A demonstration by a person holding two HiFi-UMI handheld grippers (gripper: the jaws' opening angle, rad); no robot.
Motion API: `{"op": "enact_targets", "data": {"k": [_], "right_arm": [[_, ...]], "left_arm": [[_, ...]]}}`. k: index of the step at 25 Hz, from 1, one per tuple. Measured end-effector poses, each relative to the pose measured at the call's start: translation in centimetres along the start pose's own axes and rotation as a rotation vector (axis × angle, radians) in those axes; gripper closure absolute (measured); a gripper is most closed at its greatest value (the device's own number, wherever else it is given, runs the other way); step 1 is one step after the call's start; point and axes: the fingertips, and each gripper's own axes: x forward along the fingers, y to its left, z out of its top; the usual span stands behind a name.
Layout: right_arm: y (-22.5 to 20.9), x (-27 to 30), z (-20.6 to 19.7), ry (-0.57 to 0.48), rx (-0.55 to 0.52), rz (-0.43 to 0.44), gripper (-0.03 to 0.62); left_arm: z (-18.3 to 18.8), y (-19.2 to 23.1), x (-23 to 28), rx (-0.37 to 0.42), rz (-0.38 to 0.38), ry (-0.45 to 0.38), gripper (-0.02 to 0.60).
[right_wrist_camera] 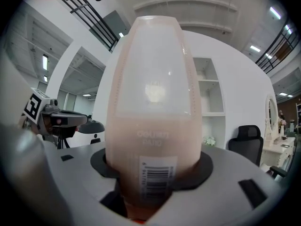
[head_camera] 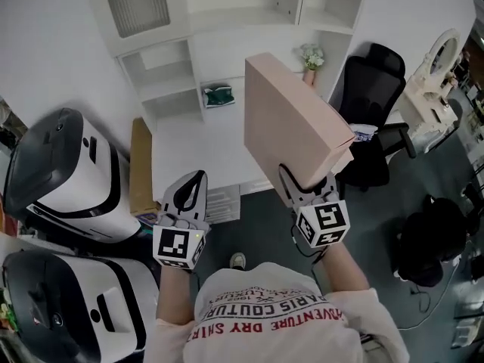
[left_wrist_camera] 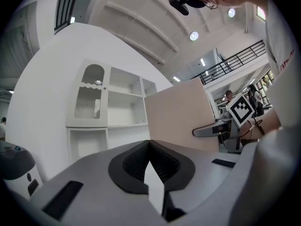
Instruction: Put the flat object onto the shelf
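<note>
A: Head view?
B: The flat box (head_camera: 291, 123) stands upright in the air, its lower end between the right gripper (head_camera: 308, 181) fingers.
A: Left gripper view?
B: The left gripper (left_wrist_camera: 149, 142) fingers touch, empty; the box is off to its right.
A: Right gripper view?
B: Fingers part-open, clamped on the box.

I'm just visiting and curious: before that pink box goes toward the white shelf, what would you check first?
1. Grip: the right gripper is clamped on the lower edge of the pink box, which stands upright. Ok.
2. Left gripper out of the way: fingers together, nothing in them, low and left of the box. Ok.
3. Shelf ahead of the person. Ok.
4. Free space: one small compartment holds a green item; the wide board above looks bare. Ok.
5. Box fits that opening: cannot tell.
6. Clearance from the flower pot: cannot tell.
</note>
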Motion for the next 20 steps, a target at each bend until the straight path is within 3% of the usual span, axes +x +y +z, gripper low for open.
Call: {"op": "enact_targets", "data": {"k": [5, 11, 20], "right_arm": [[-0.6, 5.7, 0.6, 0.009, -0.017, -0.027, 0.315], [-2.2, 9.7, 2.0, 0.008, -0.049, -0.022, 0.315], [-6.1, 14.6, 8.6, 0.027, -0.361, 0.044, 0.31]], "left_arm": [[-0.6, 4.2, 3.9, 0.001, -0.03, 0.008, 0.571], [-0.5, 6.4, 6.3, 0.01, -0.018, 0.003, 0.571], [0.7, 6.6, 8.7, 0.03, 0.069, -0.008, 0.571]]}}
